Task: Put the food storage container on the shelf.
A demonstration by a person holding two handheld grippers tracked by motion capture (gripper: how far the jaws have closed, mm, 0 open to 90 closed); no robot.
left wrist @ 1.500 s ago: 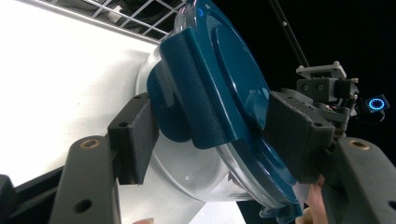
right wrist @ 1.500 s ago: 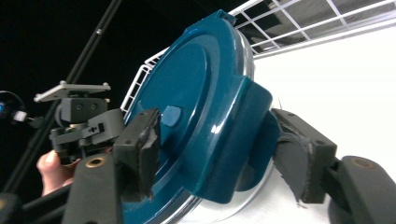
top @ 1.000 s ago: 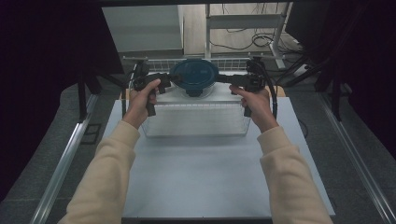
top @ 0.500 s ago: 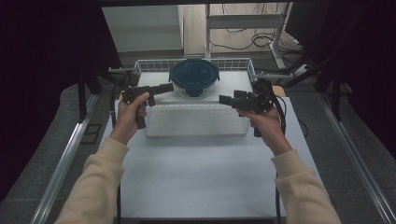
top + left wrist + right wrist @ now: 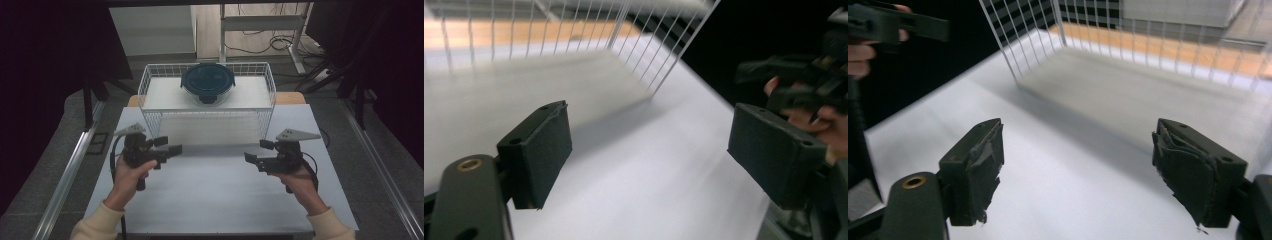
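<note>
This looks like a laboratory or a test room set up for recordings, not a home. A plain white rectangular table [image 5: 220,200] stands between two long grey metal rails [image 5: 65,175] on a grey carpet floor, with black curtains [image 5: 45,60] hanging at both sides. Behind the far edge of the table there are loose black cables [image 5: 260,40] on the floor and the grey metal legs of a desk frame [image 5: 260,22], as in a technical workplace.
</note>
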